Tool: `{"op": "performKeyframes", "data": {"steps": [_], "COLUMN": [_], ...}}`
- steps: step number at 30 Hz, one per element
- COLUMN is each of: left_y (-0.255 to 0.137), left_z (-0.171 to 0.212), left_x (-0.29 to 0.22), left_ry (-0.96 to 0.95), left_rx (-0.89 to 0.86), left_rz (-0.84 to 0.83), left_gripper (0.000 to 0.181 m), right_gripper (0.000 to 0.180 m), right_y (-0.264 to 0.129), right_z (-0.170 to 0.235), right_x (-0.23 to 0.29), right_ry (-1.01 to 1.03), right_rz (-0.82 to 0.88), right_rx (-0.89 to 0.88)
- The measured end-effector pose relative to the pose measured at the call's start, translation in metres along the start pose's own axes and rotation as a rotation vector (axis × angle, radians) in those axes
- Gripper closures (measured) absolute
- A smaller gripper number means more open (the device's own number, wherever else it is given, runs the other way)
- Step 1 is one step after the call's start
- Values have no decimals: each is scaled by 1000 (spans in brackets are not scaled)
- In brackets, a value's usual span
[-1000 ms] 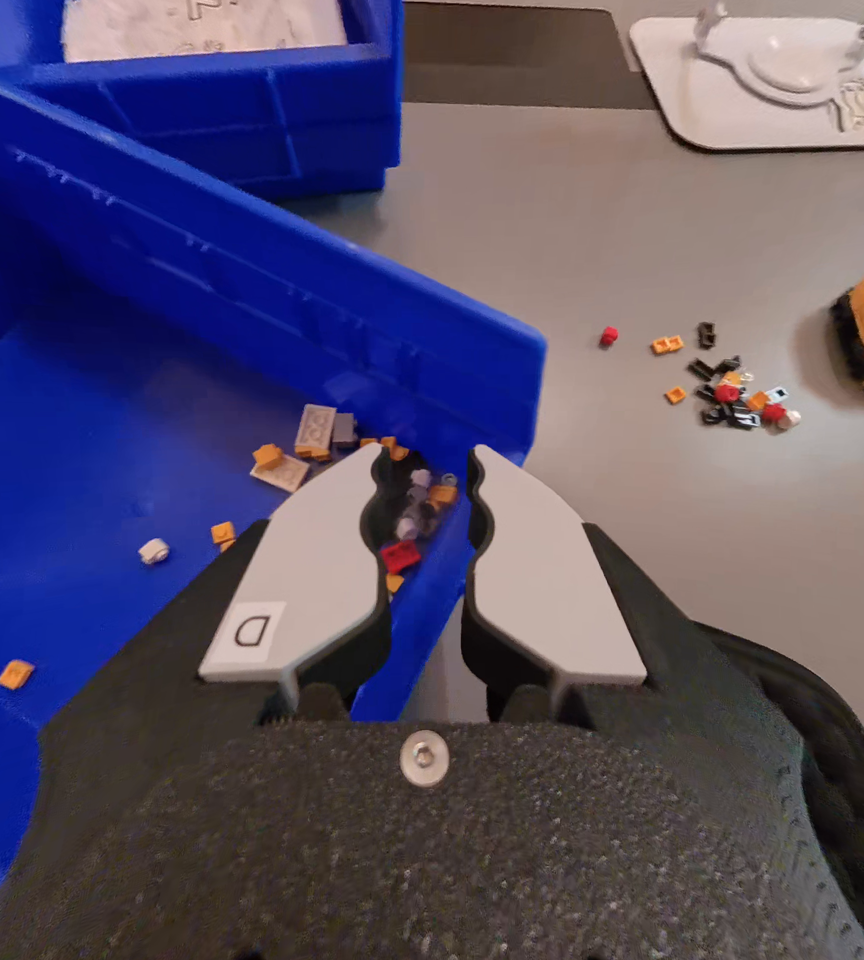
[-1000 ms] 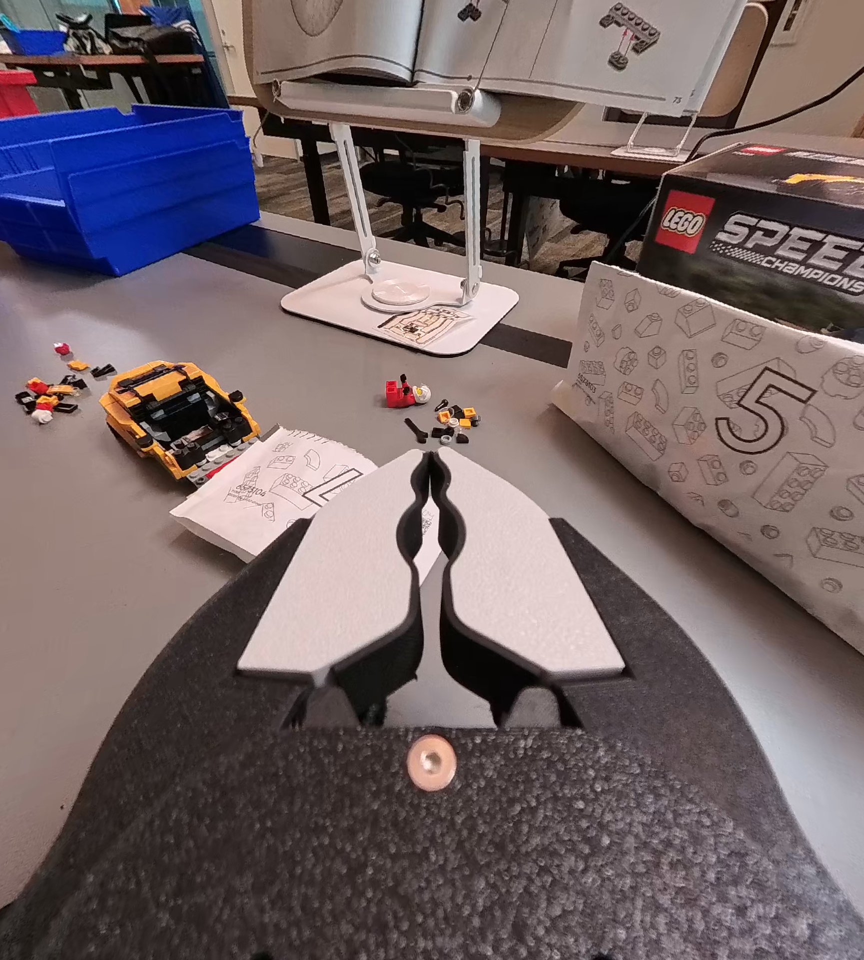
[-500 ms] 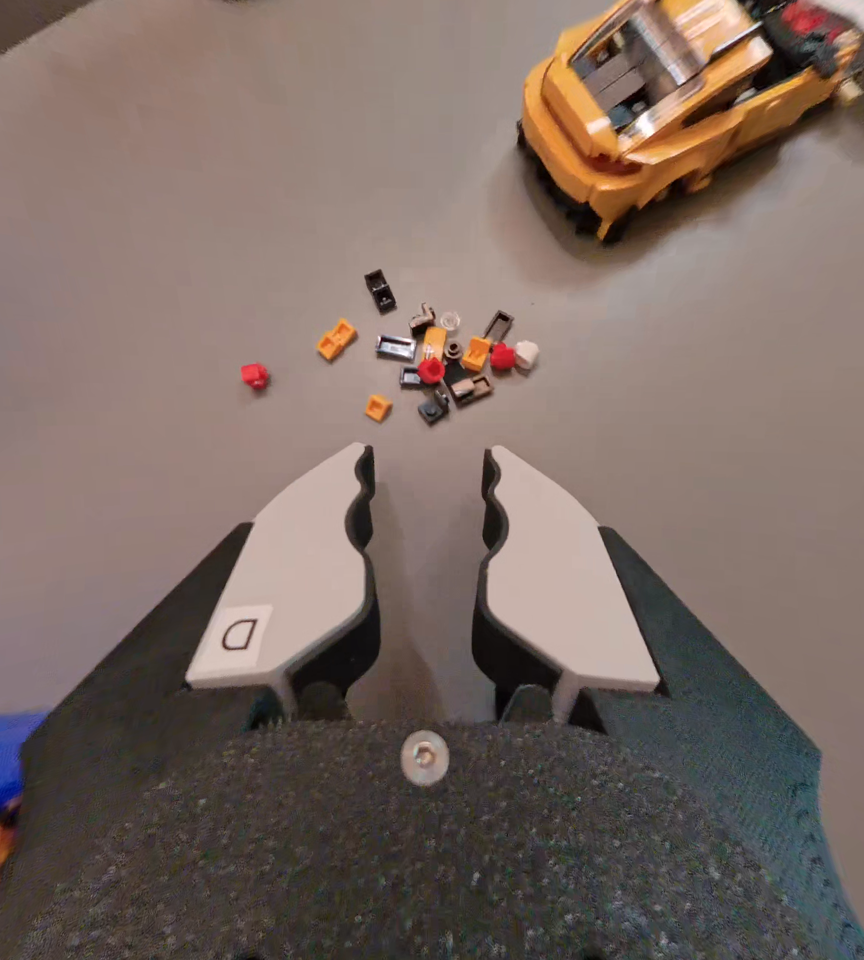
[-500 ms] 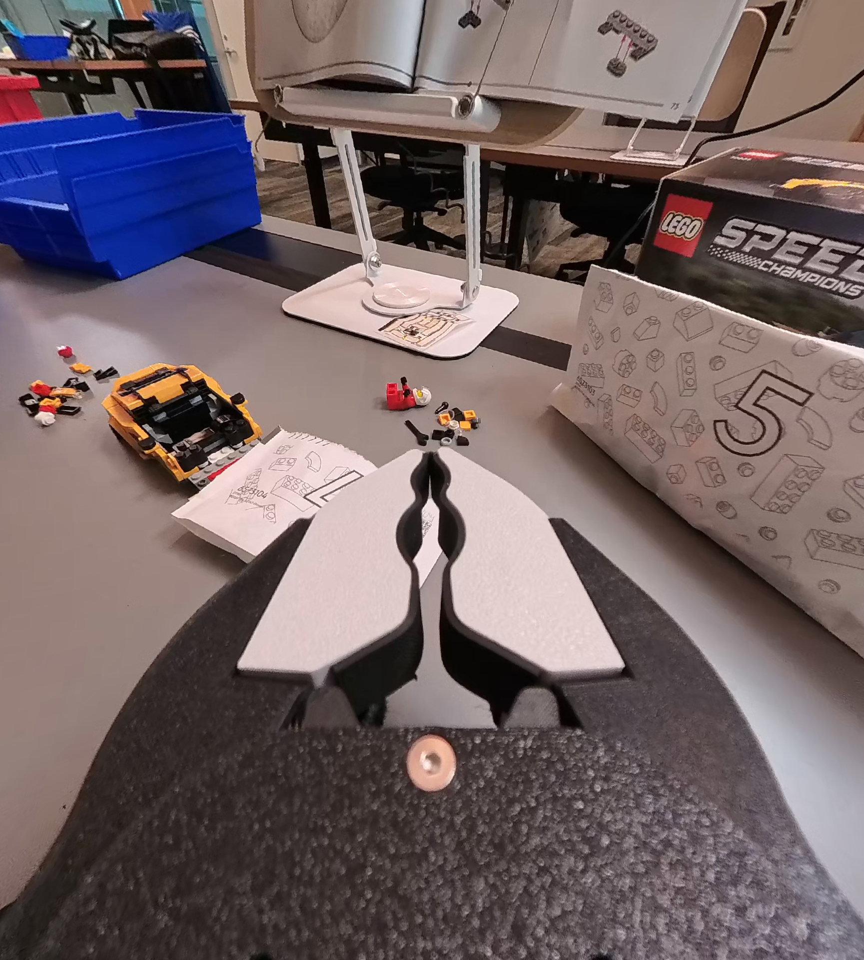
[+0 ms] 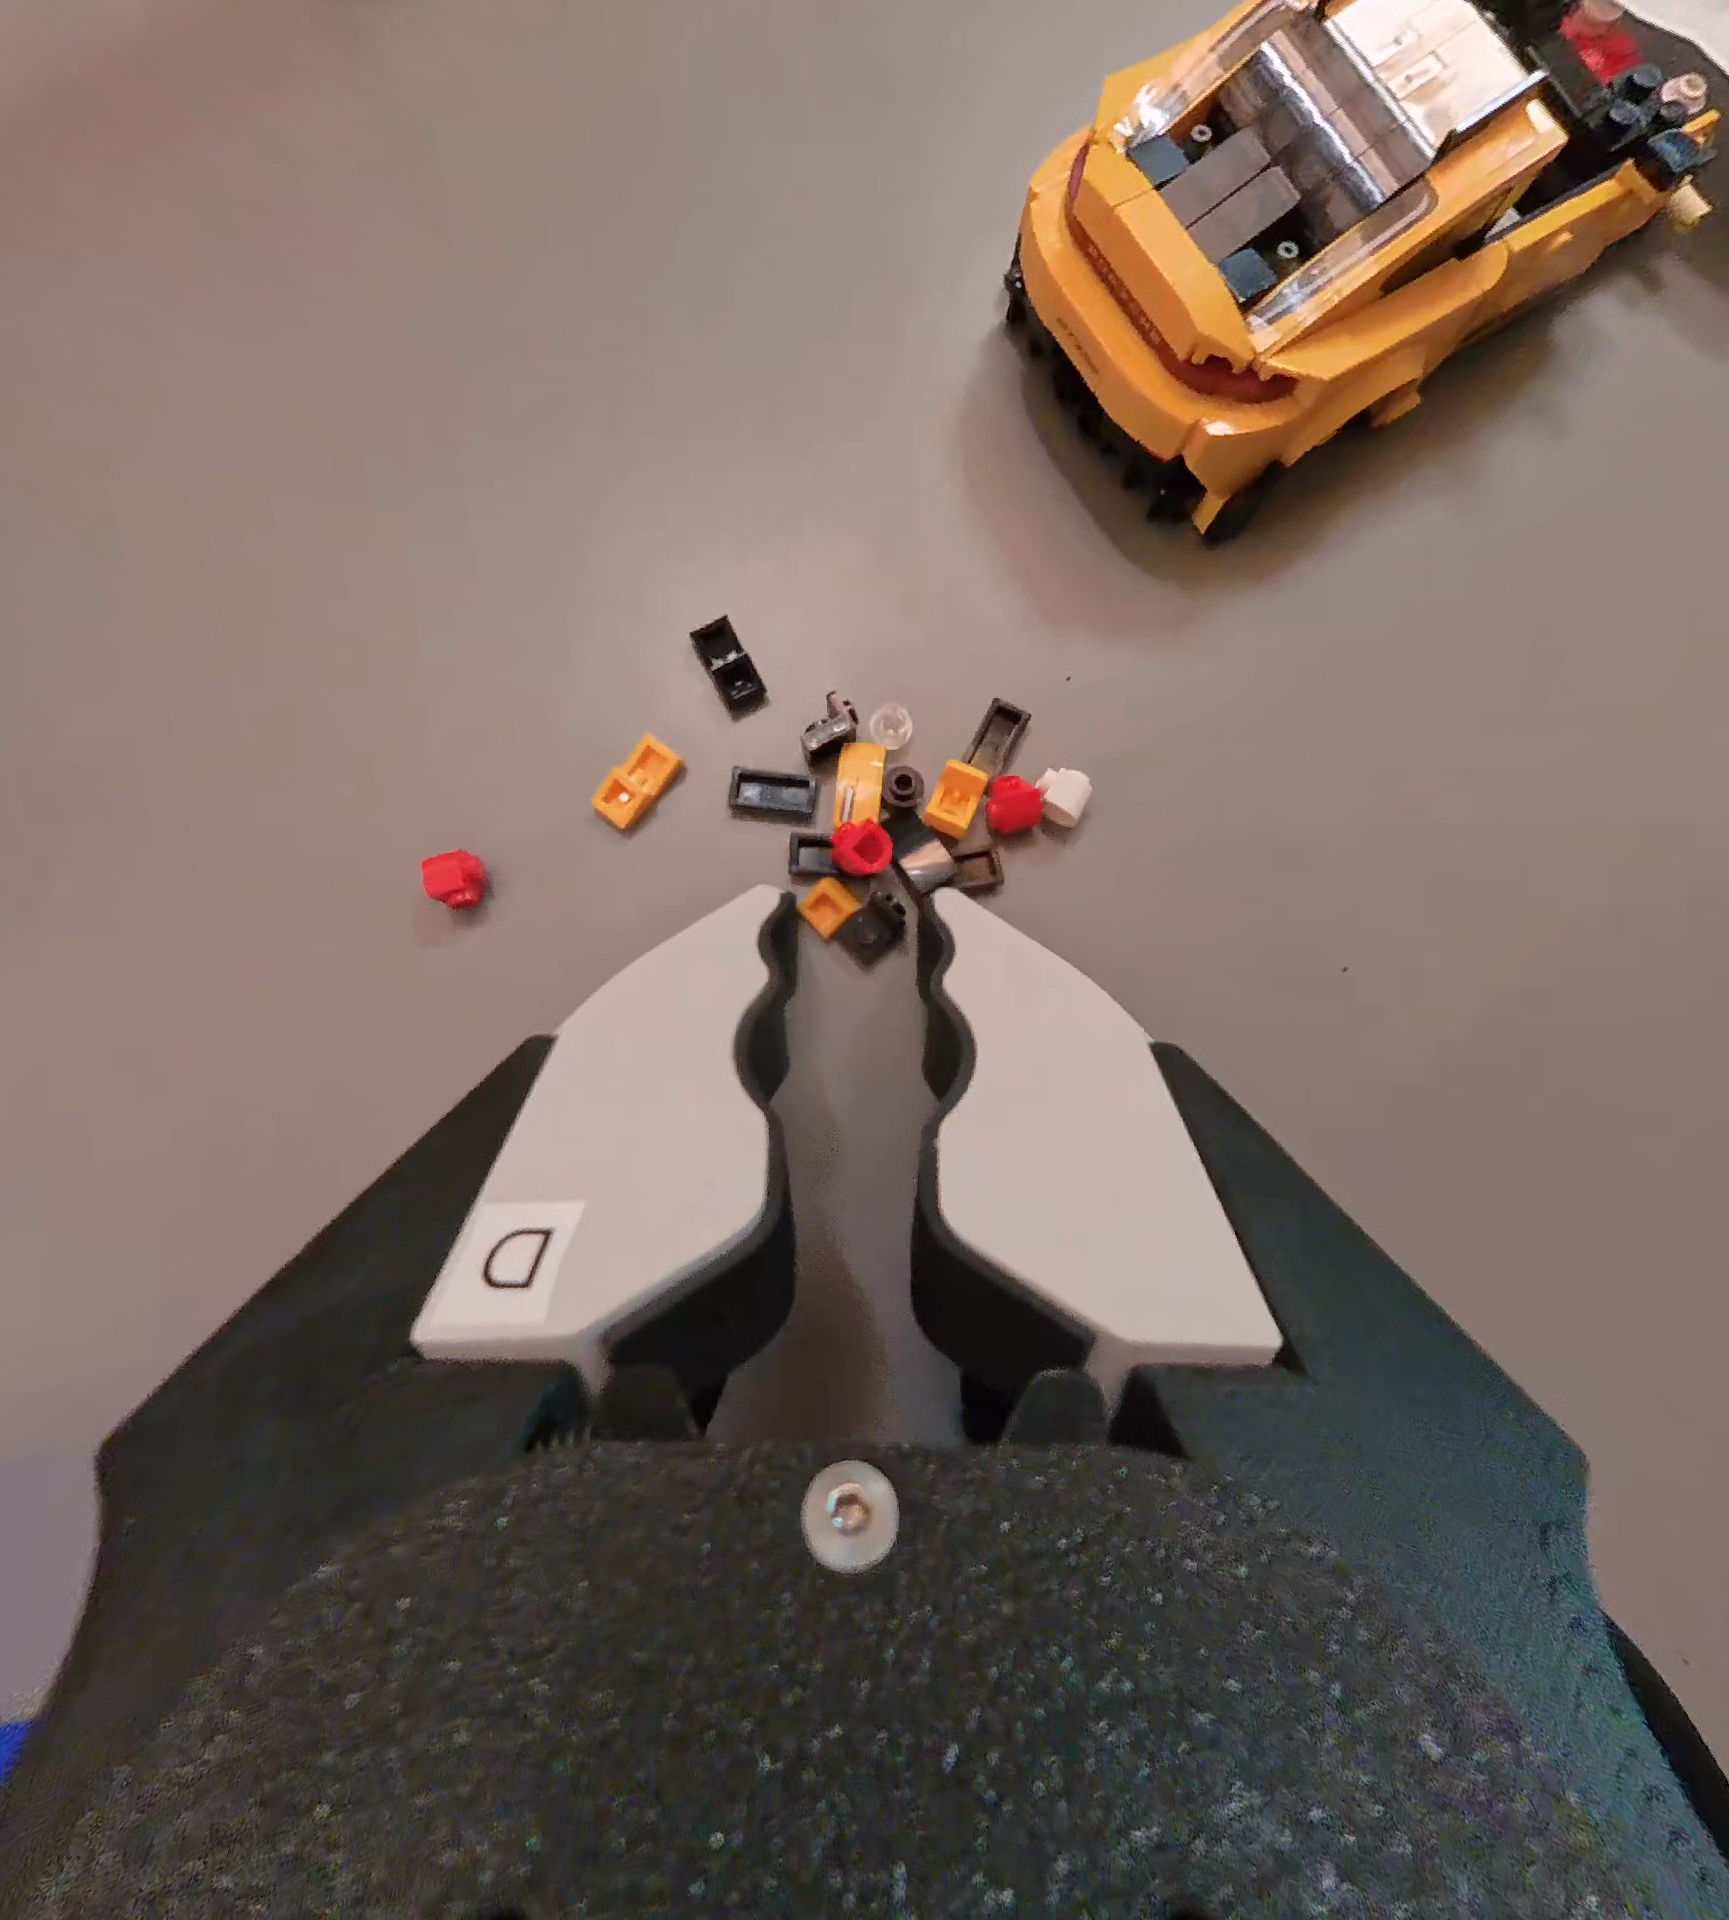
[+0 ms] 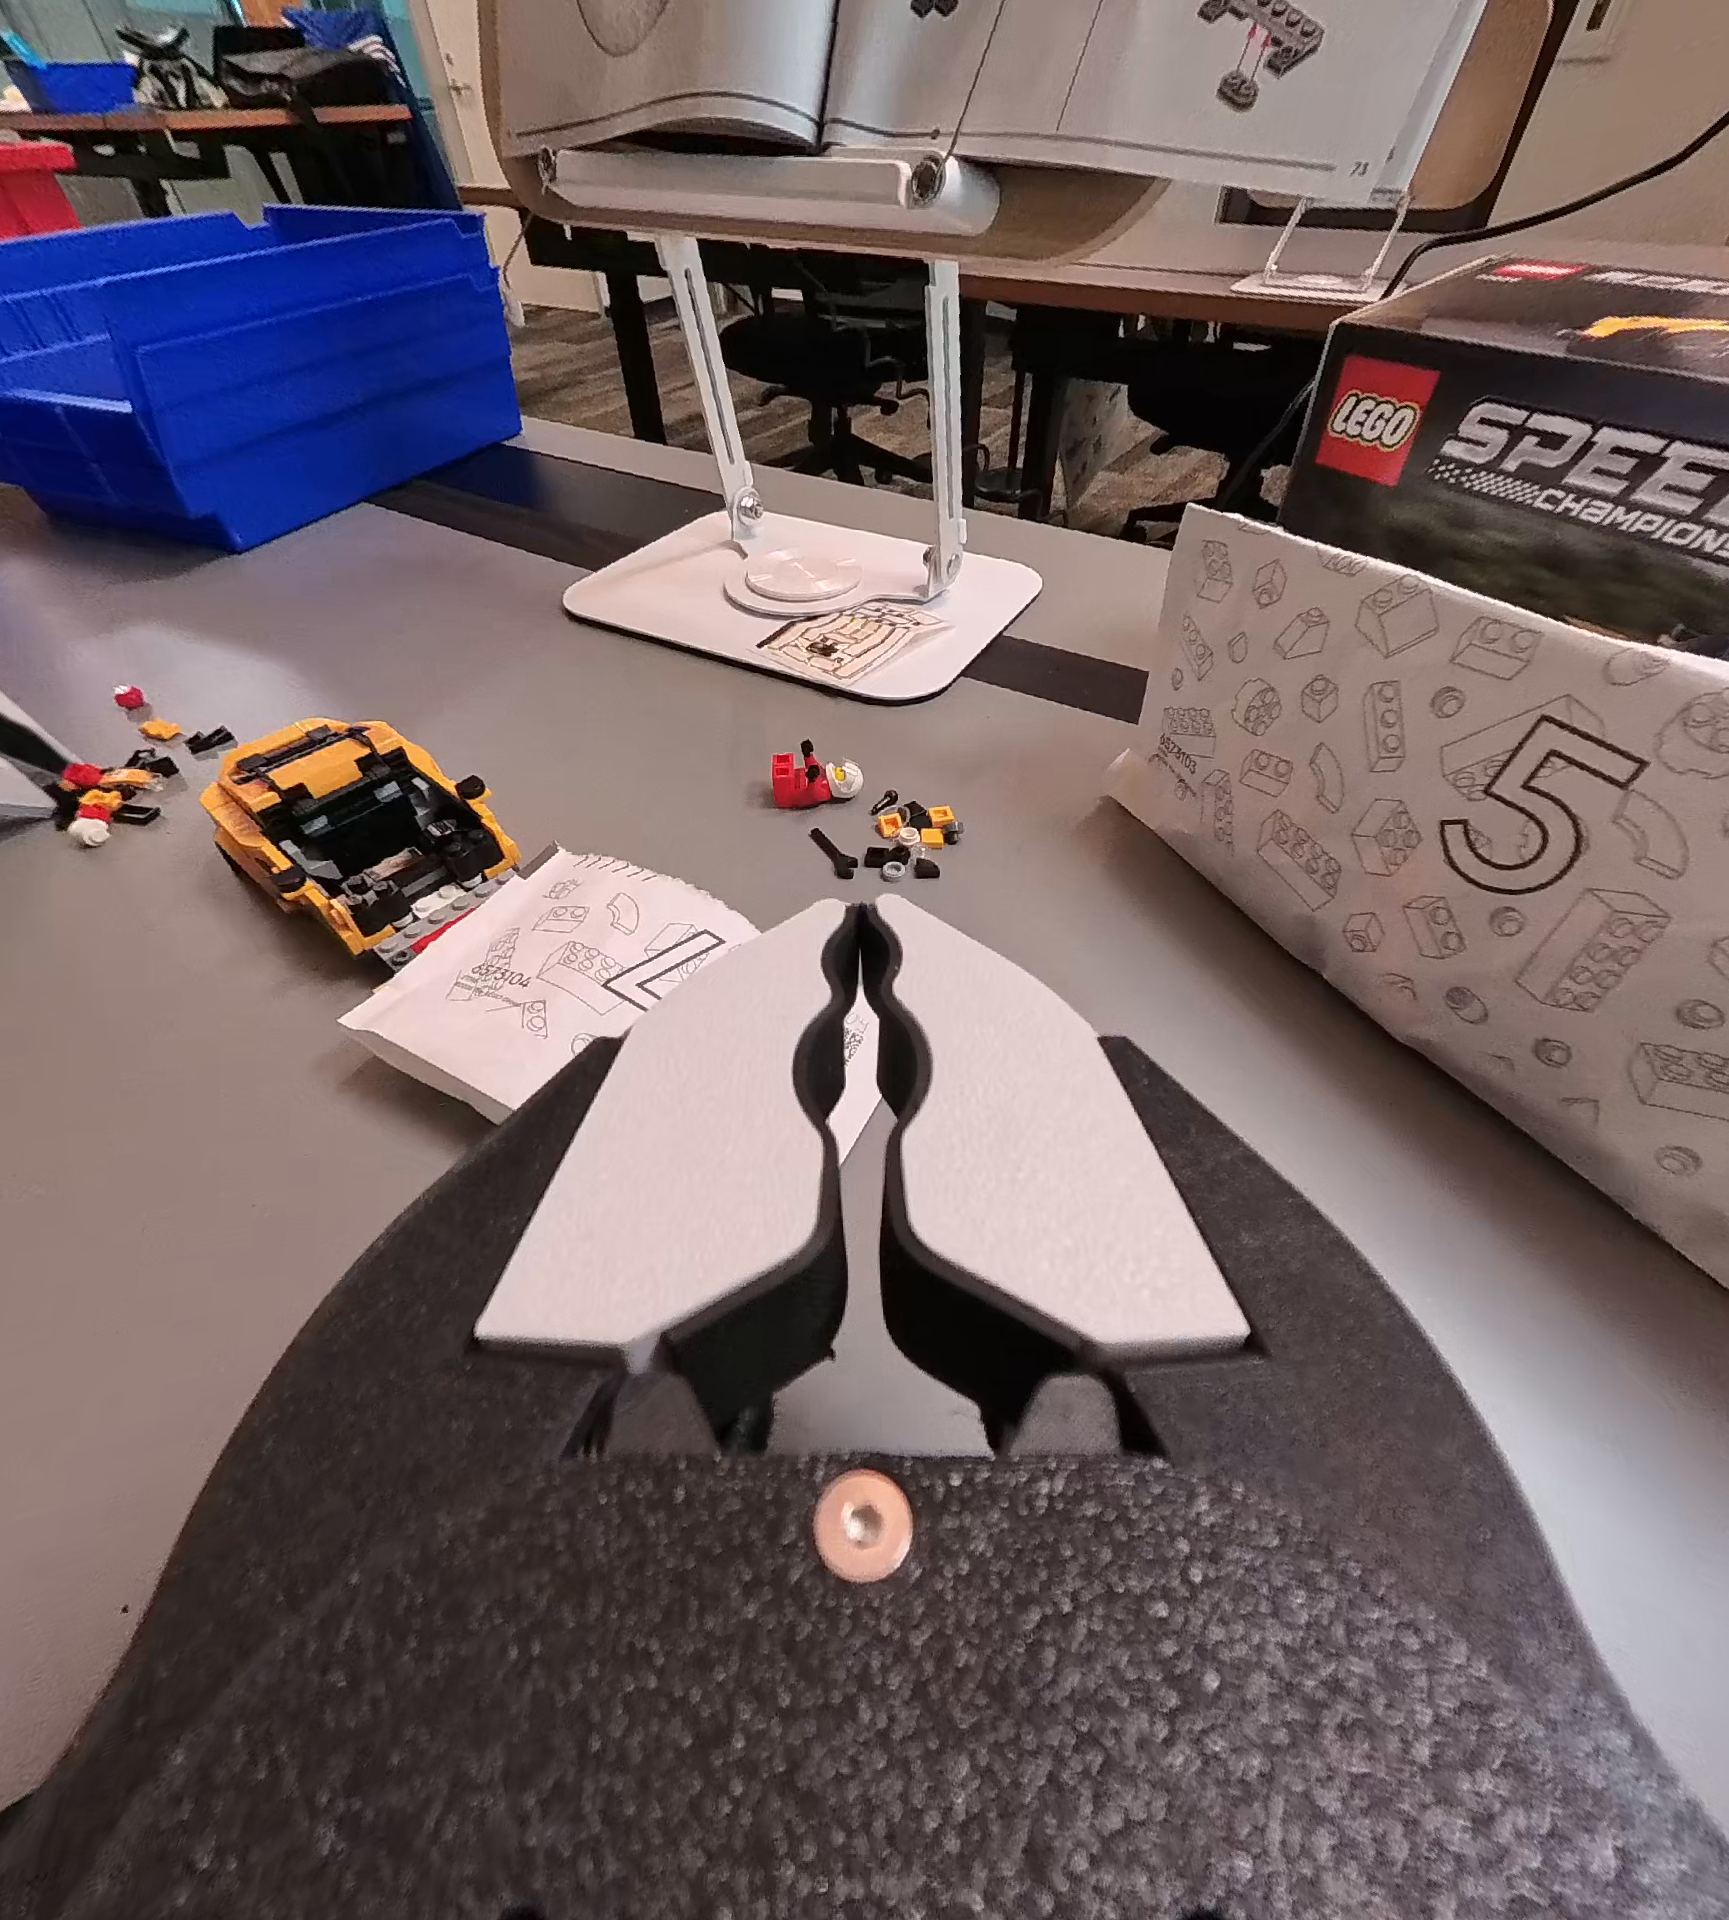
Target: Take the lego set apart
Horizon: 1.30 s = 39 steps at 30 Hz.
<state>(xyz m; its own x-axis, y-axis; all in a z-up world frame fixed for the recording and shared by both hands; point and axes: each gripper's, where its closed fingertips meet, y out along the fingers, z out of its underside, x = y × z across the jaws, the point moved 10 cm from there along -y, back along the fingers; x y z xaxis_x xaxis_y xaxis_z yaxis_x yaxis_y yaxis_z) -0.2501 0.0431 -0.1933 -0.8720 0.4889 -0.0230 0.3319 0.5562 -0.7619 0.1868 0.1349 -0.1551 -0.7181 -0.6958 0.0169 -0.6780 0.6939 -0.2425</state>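
The yellow lego car (image 5: 1307,239) stands on the grey table at the upper right of the left wrist view, and it also shows in the right wrist view (image 6: 351,821). A pile of small loose pieces (image 5: 881,800) lies in front of it. My left gripper (image 5: 858,914) is open, low over the near edge of the pile, with a small orange piece (image 5: 827,904) and a black piece (image 5: 870,935) between its tips. One red piece (image 5: 455,878) lies apart to the left. My right gripper (image 6: 865,914) is shut and empty above the table.
A white paper bag (image 6: 548,966) lies under the right gripper's tips beside the car. A second small pile (image 6: 870,810) lies beyond it. A larger paper bag (image 6: 1514,883) and the set's box (image 6: 1566,447) stand at the right. A white book stand (image 6: 808,603) and blue bins (image 6: 216,343) stand behind. My hands' fingertips stand some 35 cm from each other.
My left gripper left the blue bin, swung over to the loose pile and came down close to it, its jaws a little narrower. The right gripper has not moved.
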Motion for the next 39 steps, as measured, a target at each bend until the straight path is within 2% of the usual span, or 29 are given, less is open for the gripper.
{"op": "performKeyframes", "data": {"steps": [4,9,12,14,16,19,21,24,25,27,29,30,32,36,39], "left_y": [1,-14,-51,-91,-129,-147,-141,-130,-130,-133,-128,-118,-90,-32,-4], "left_z": [0,3,3,7,21,52,66,66,60,42,19,8,-6,-16,-12], "left_x": [-2,-8,-9,-4,13,41,49,48,44,31,12,4,-1,22,40], "left_ry": [16,61,43,5,-114,-307,-352,-348,-317,-222,-112,-81,-70,-170,-229], "left_rx": [1,-29,-88,-143,-173,-94,-23,-28,-66,-184,-283,-293,-235,-112,-20], "left_rz": [10,-30,-120,-266,-423,-465,-469,-460,-485,-529,-486,-429,-332,-300,-309], "left_gripper": [172,174,174,174,174,169,147,129,128,139,151,152,148,160,160], "right_gripper": [180,180,180,180,180,180,180,180,180,180,180,180,180,180,180], "right_y": [-1,-1,-1,-1,0,1,1,-1,-1,0,1,1,1,-1,-3], "right_z": [-1,-1,-1,-1,-1,0,0,-1,-1,0,0,1,0,-2,-3], "right_x": [0,0,0,0,0,2,3,1,1,1,1,1,2,2,1], "right_ry": [-2,-5,-4,-2,2,-3,-9,-5,-4,-4,-3,-2,-3,-4,-3], "right_rz": [4,4,5,6,0,-11,-7,3,5,7,2,-1,-5,-2,3], "right_rx": [-5,-7,-7,-7,-5,-2,-1,-6,-6,-4,1,3,3,-9,-17]}}
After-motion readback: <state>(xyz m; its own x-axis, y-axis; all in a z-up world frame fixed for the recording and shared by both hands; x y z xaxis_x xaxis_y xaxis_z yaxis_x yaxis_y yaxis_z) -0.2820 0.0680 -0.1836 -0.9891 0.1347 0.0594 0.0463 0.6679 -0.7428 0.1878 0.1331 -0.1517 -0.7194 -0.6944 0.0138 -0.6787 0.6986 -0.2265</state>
